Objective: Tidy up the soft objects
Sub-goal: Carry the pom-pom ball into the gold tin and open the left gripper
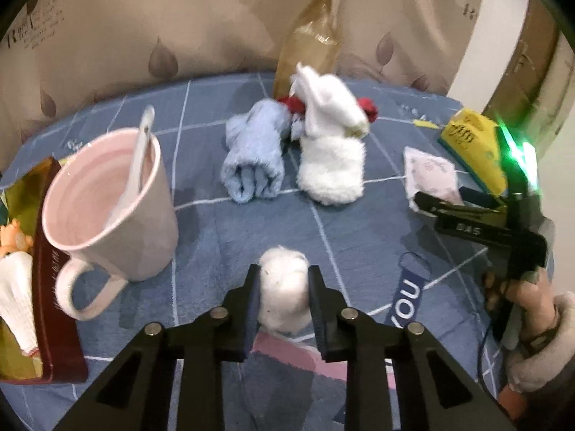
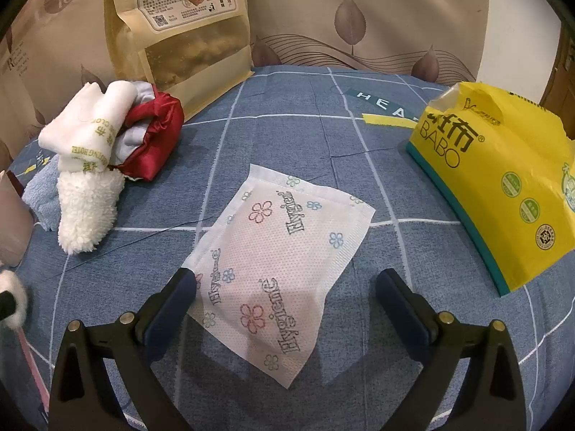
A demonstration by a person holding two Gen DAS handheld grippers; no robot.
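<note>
My left gripper (image 1: 284, 282) is shut on a white fluffy ball (image 1: 284, 298), held just above the blue checked cloth (image 1: 359, 237). Beyond it lie a rolled light-blue towel (image 1: 251, 154), a white fleece roll (image 1: 332, 168), a white hotel cloth (image 1: 327, 104) and a red satin bundle (image 1: 368, 107). My right gripper (image 2: 285, 283) is open, its fingers either side of a white "Hygiene" floral pouch (image 2: 284, 251) lying flat. The right gripper also shows in the left wrist view (image 1: 442, 199). The fleece roll (image 2: 88, 208), hotel cloth (image 2: 86, 129) and red bundle (image 2: 154, 136) appear at left in the right wrist view.
A pink mug (image 1: 107, 215) with a spoon (image 1: 142, 143) stands at left beside a red box (image 1: 54, 287). A kraft snack bag (image 2: 179, 32) leans at the back. A yellow BABO tissue pack (image 2: 503, 186) lies at right. A curtain (image 1: 143, 18) hangs behind.
</note>
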